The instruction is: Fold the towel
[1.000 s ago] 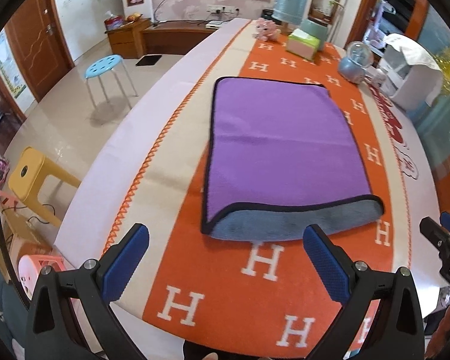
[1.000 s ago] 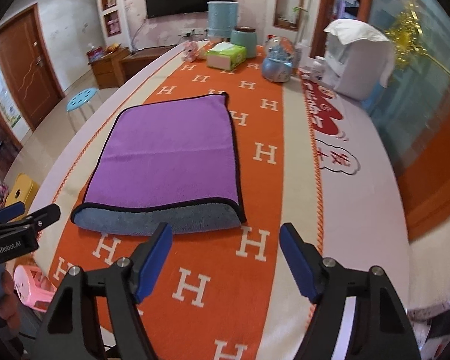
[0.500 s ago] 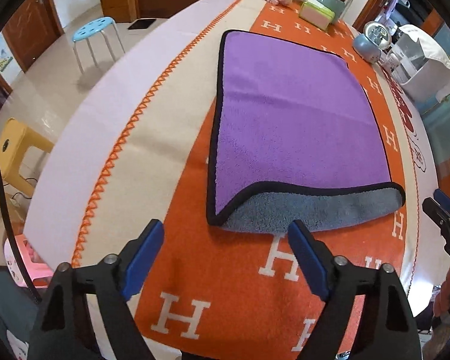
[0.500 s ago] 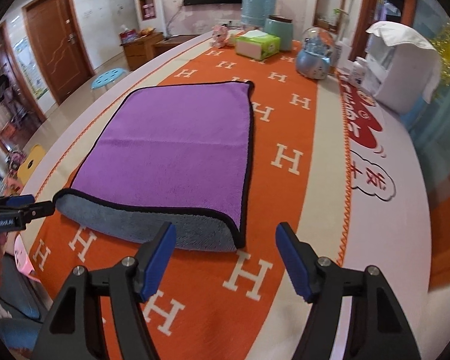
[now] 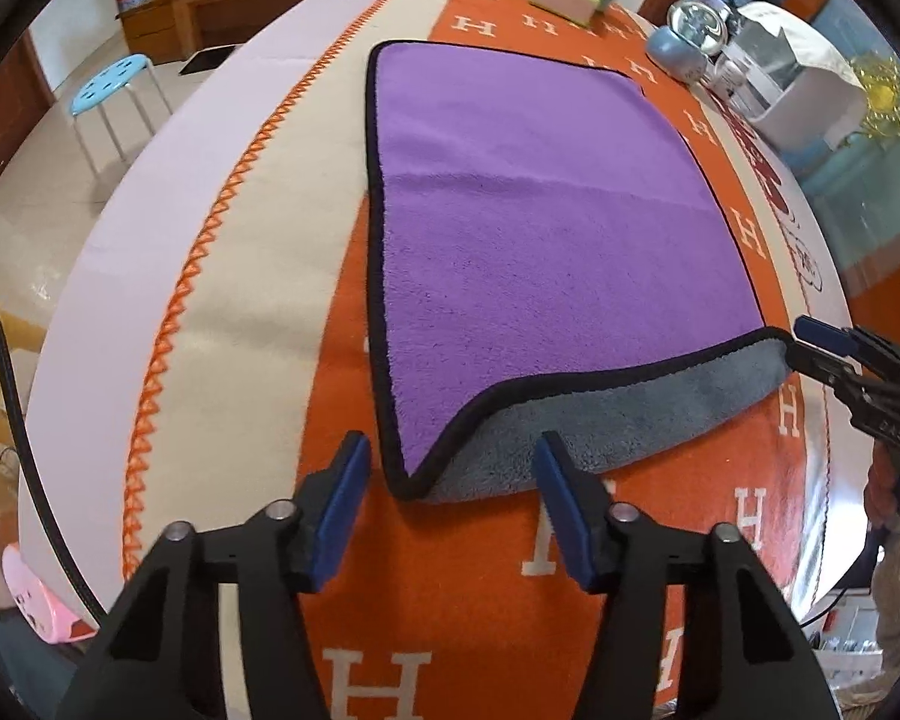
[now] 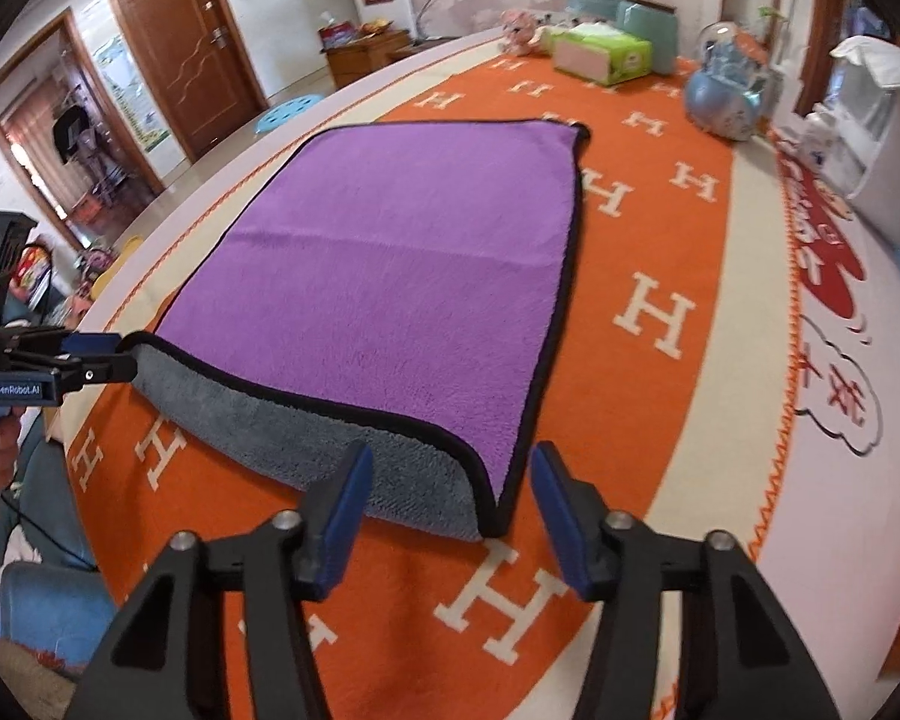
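Observation:
A purple towel (image 5: 546, 228) with a black hem and grey underside lies folded once on the orange H-patterned tablecloth (image 5: 468, 588); it also shows in the right wrist view (image 6: 402, 276). Its grey fold (image 5: 618, 426) faces me. My left gripper (image 5: 450, 474) is open, its fingers either side of the towel's near left corner. My right gripper (image 6: 450, 480) is open, its fingers either side of the near right corner (image 6: 486, 510). Each gripper also shows from the side in the other view, the right one (image 5: 828, 348) and the left one (image 6: 90, 354), at the towel's corners.
At the table's far end stand a green tissue box (image 6: 603, 54), a blue snow globe (image 6: 726, 96), a pink toy (image 6: 519, 30) and a white appliance (image 6: 876, 126). A blue stool (image 5: 111, 90) stands on the floor to the left. The table edge is close on both sides.
Both grippers have moved forward and down to the towel's near corners, and their fingers have narrowed but stay open. The towel has not moved.

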Tool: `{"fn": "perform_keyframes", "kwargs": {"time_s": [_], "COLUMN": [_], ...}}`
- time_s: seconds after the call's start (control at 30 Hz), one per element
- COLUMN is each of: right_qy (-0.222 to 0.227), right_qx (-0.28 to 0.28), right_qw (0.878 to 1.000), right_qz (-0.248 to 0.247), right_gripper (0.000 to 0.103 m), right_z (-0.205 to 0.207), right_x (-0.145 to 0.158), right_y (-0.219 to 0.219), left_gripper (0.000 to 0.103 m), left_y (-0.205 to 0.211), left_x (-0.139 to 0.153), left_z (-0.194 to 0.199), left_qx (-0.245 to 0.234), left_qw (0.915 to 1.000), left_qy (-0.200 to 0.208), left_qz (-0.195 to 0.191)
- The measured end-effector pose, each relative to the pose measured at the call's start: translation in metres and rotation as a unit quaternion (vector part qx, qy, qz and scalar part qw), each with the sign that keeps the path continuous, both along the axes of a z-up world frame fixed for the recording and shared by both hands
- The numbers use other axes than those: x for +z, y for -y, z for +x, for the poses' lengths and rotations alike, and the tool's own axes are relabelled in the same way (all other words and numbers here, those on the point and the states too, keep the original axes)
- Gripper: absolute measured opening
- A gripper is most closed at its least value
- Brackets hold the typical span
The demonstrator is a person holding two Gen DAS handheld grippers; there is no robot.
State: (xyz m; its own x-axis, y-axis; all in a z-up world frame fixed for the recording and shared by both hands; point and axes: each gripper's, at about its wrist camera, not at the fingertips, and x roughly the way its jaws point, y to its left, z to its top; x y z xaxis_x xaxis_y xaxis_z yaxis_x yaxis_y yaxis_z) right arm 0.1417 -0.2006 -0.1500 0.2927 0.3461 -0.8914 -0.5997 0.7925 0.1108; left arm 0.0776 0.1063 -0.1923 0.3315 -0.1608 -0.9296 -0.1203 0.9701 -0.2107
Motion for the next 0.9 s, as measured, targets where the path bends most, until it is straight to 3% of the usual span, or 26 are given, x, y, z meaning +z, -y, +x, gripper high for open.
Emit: {"fn": "perform_keyframes", "kwargs": {"time_s": [0.1, 0.47, 0.67, 0.9], "right_qy": [-0.006, -0.03, -0.036, -0.04], "right_qx": [0.014, 0.044, 0.049, 0.053], "right_qw": [1.0, 0.999, 0.998, 0.998], "right_qz": [-0.007, -0.005, -0.001, -0.006], "right_gripper": [0.039, 0.024, 0.016, 0.009], "right_z": [0.004, 0.007, 0.006, 0.005], "right_x": [-0.006, -0.014, -0.011, -0.012], "right_y": [-0.002, 0.0, 0.004, 0.005], "left_gripper": [0.046, 0.045, 0.038, 0.023], "left_y": [0.004, 0.016, 0.013, 0.014], "left_x": [-0.002, -0.005, -0.008, -0.009], "left_z": [0.005, 0.018, 0.018, 0.017], "left_qx": [-0.015, -0.045, -0.054, -0.062], "left_qw": [0.9999, 0.999, 0.9984, 0.9976], "left_qy": [0.0, -0.004, -0.014, -0.021], "left_qz": [0.001, 0.007, 0.012, 0.021]}}
